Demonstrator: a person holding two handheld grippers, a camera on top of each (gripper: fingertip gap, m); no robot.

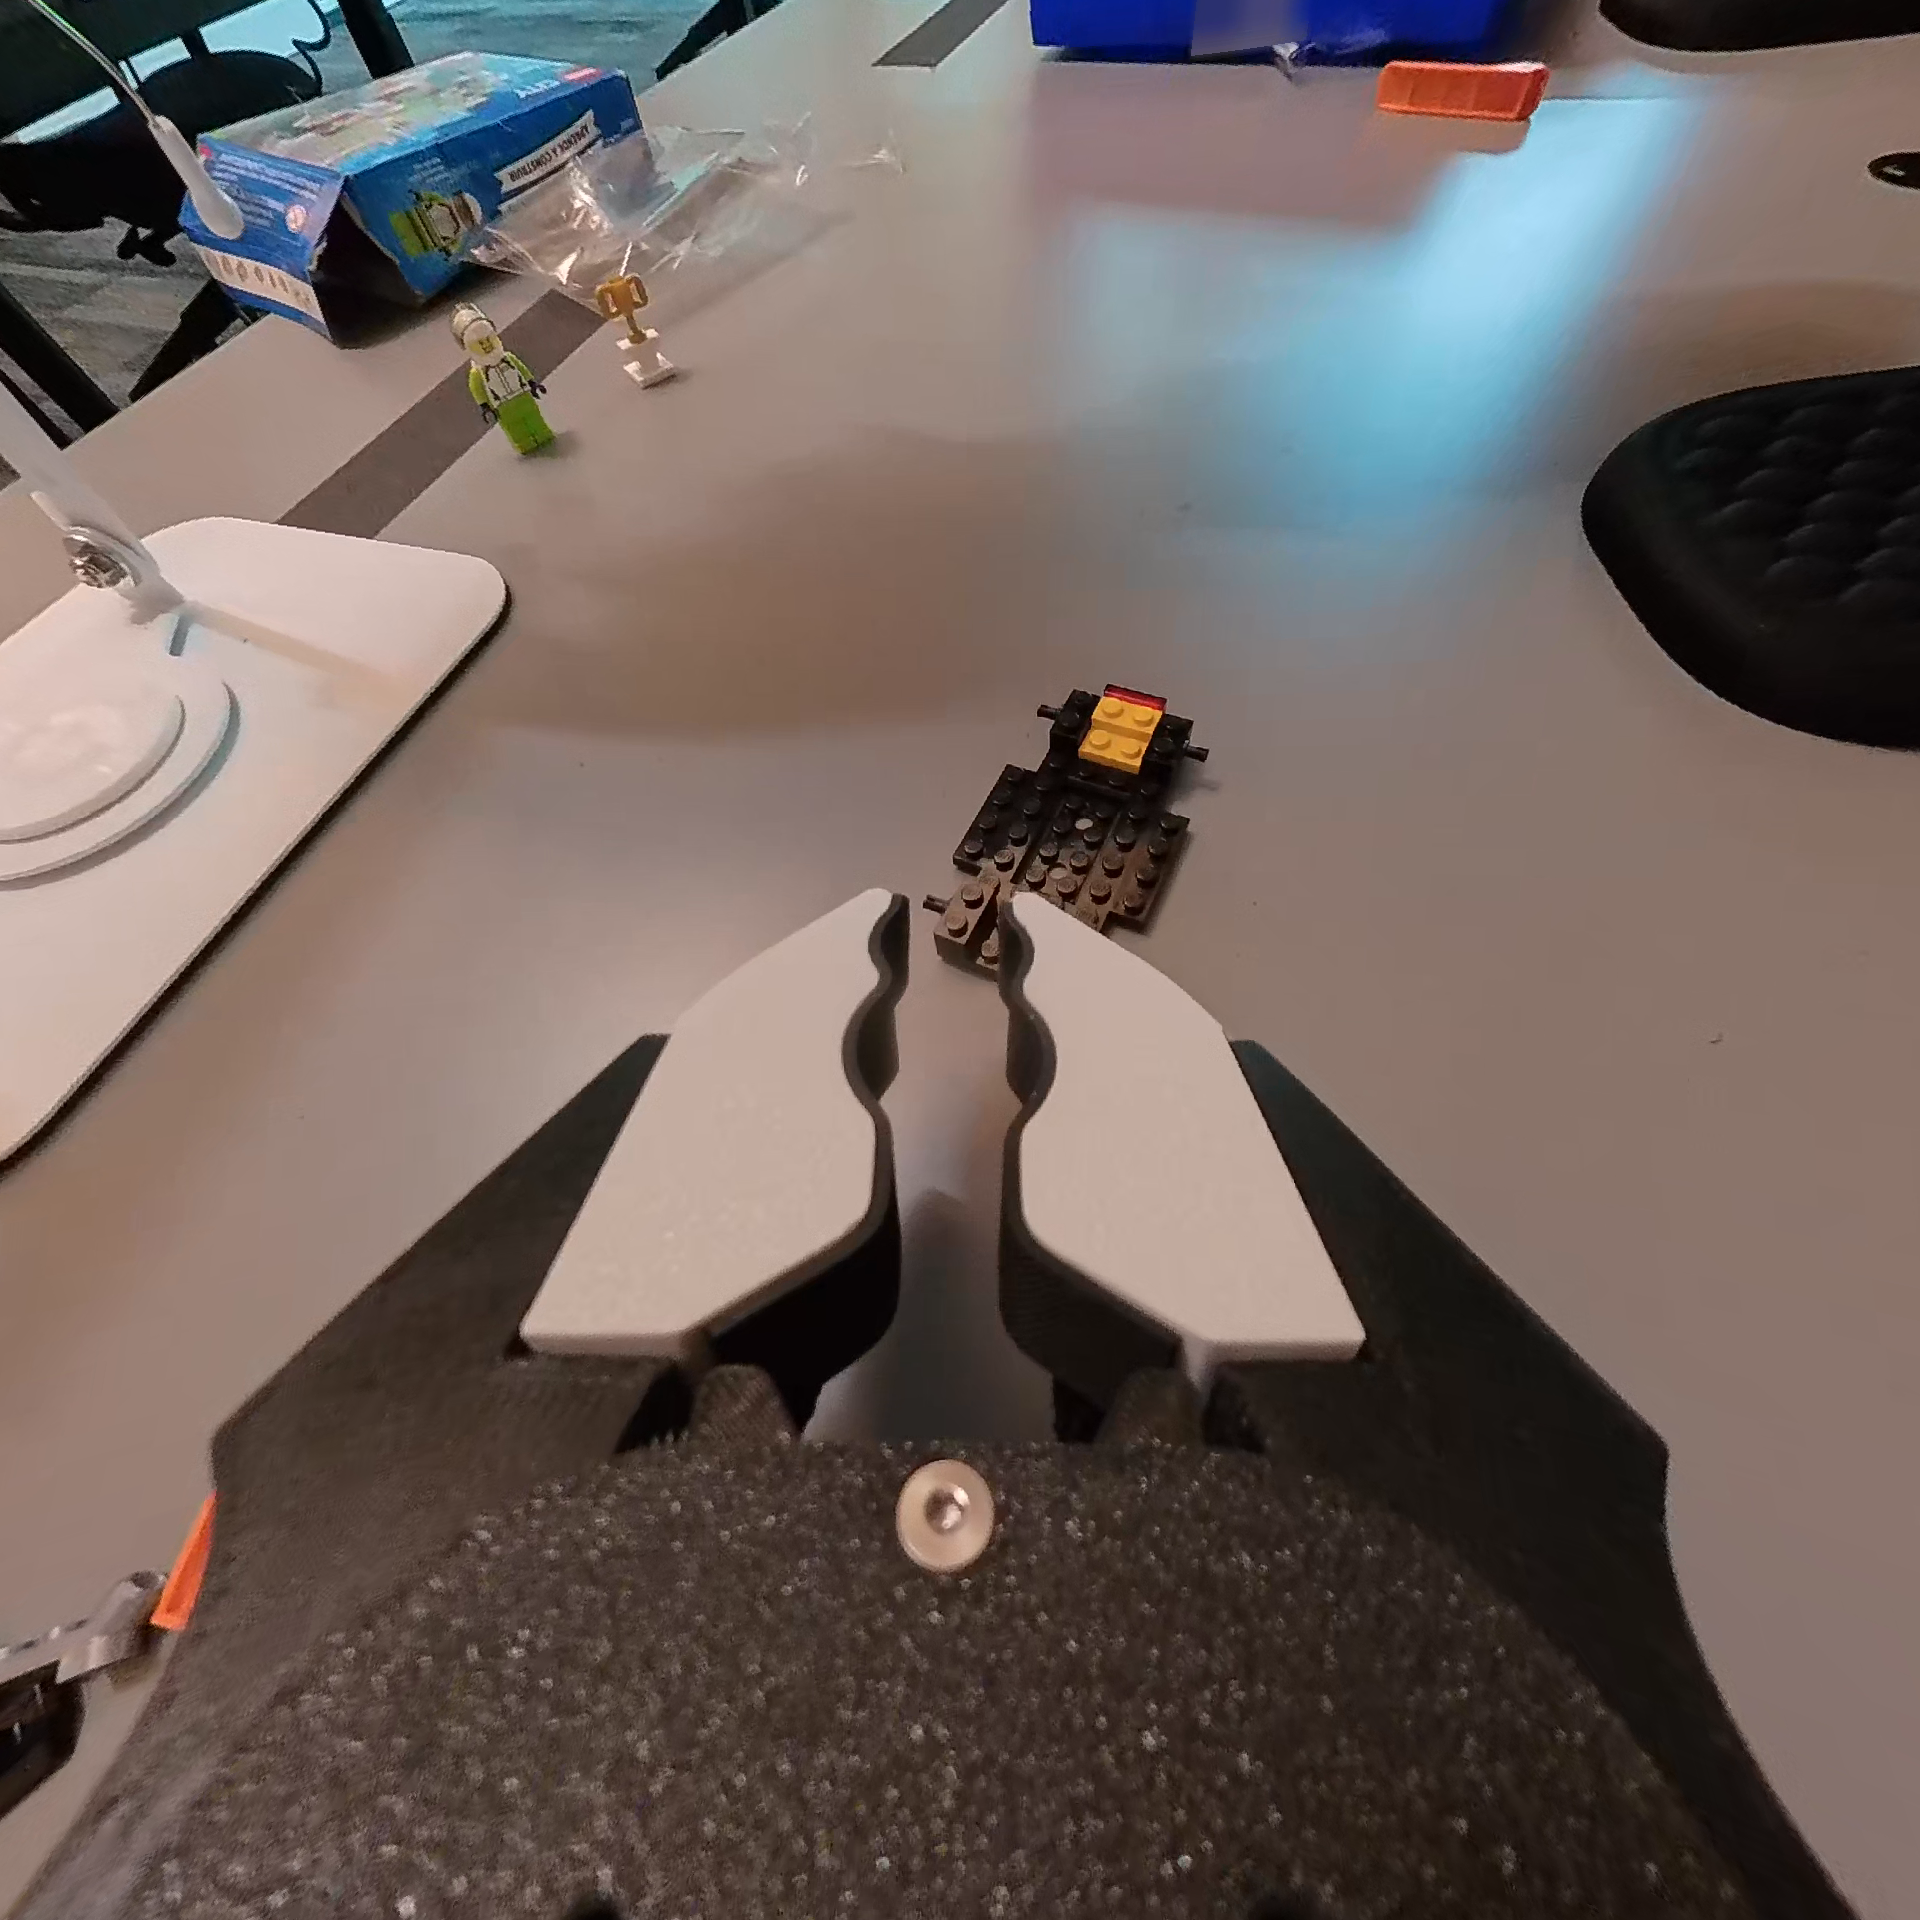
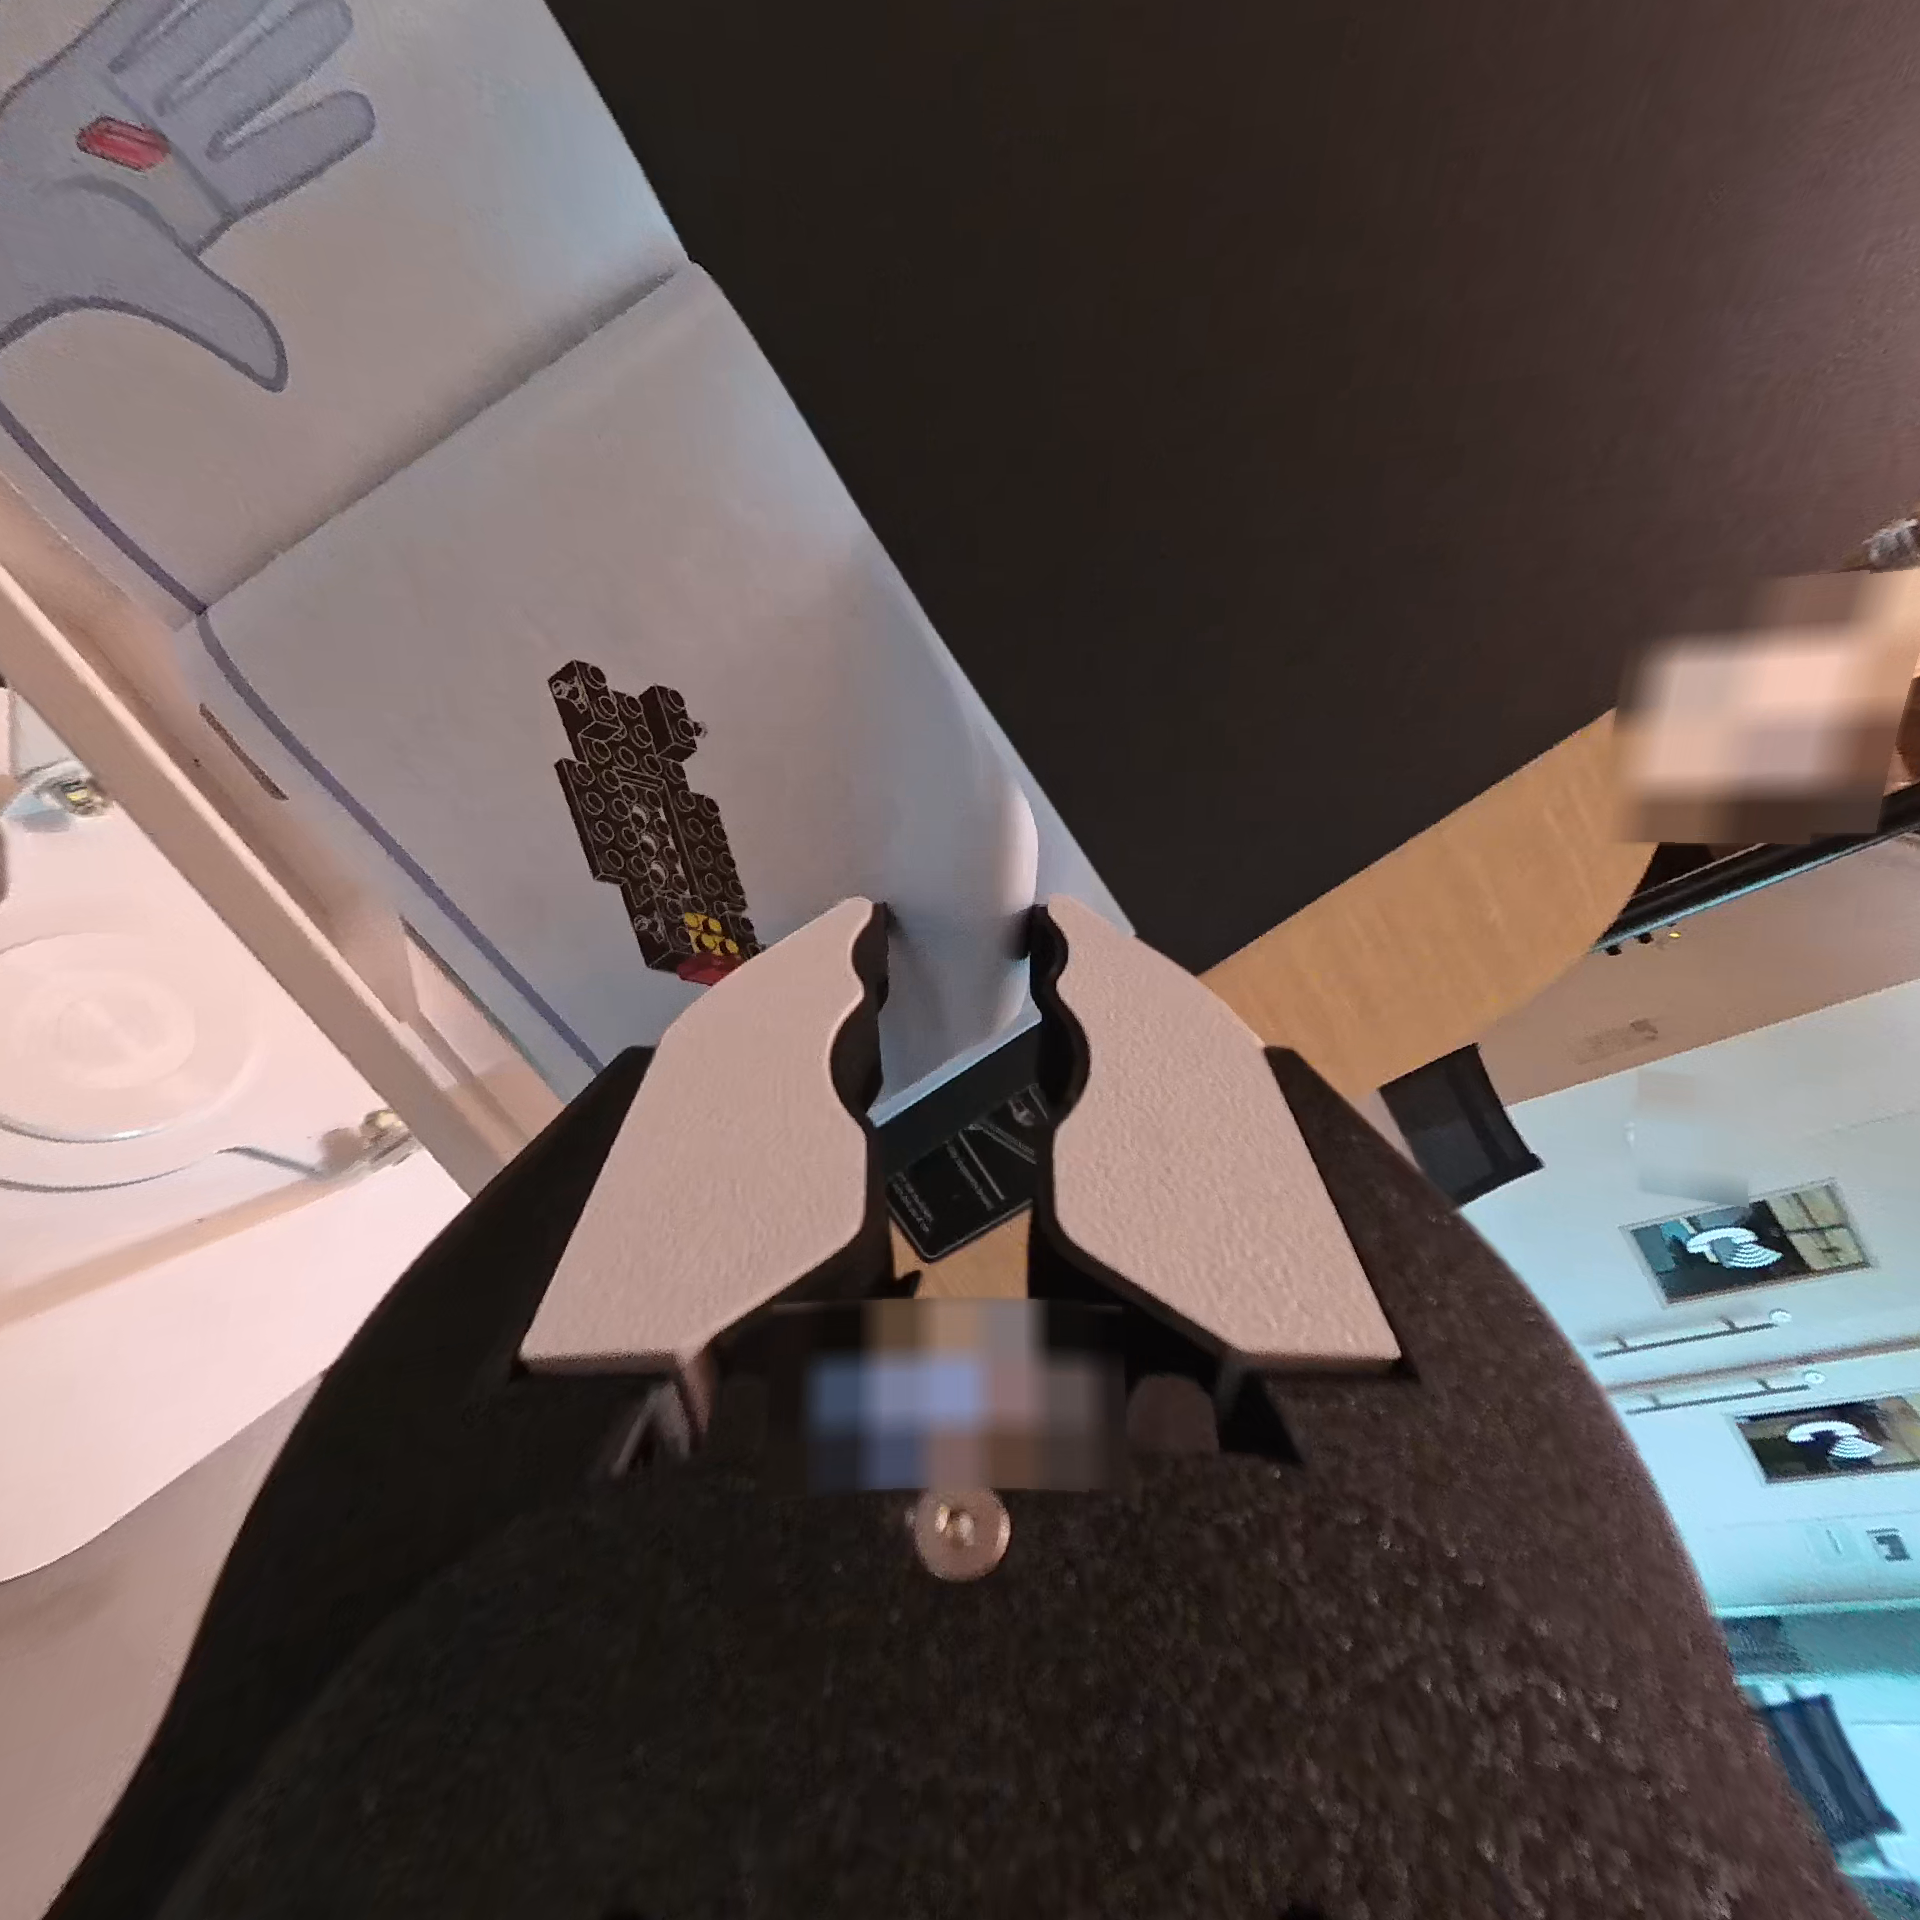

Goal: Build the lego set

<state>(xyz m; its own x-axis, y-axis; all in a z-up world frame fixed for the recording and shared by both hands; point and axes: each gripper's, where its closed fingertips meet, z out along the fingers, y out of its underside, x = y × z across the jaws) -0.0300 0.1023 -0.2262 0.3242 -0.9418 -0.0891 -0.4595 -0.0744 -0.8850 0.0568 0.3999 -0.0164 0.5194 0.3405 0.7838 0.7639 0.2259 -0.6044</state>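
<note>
A black lego chassis [image 1: 1081, 831] lies on the grey table [image 1: 1351, 1039], with a yellow brick [image 1: 1120, 732] and a red piece [image 1: 1135, 694] at its far end. My left gripper [image 1: 954, 909] is open just above the table. Its tips straddle the small black axle piece [image 1: 966, 925] at the chassis's near end, and the right tip touches it. My right gripper [image 2: 958, 920] is raised off the table and shut on the curled edge of the instruction booklet [image 2: 468, 520]. The open page shows a printed black chassis [image 2: 649, 821].
A green minifigure [image 1: 506, 379] and a gold trophy [image 1: 634, 327] stand at the far left, before the blue lego box [image 1: 416, 177] and a clear bag [image 1: 665, 197]. A white lamp base [image 1: 208, 675] lies left, a black pad [image 1: 1787, 551] right, an orange piece [image 1: 1460, 91] far back. My right fingertips sit around 35 cm from my left ones. The right gripper is farther from the yellow brick [image 1: 1120, 732], some 35 cm, than the left, some 7 cm.
</note>
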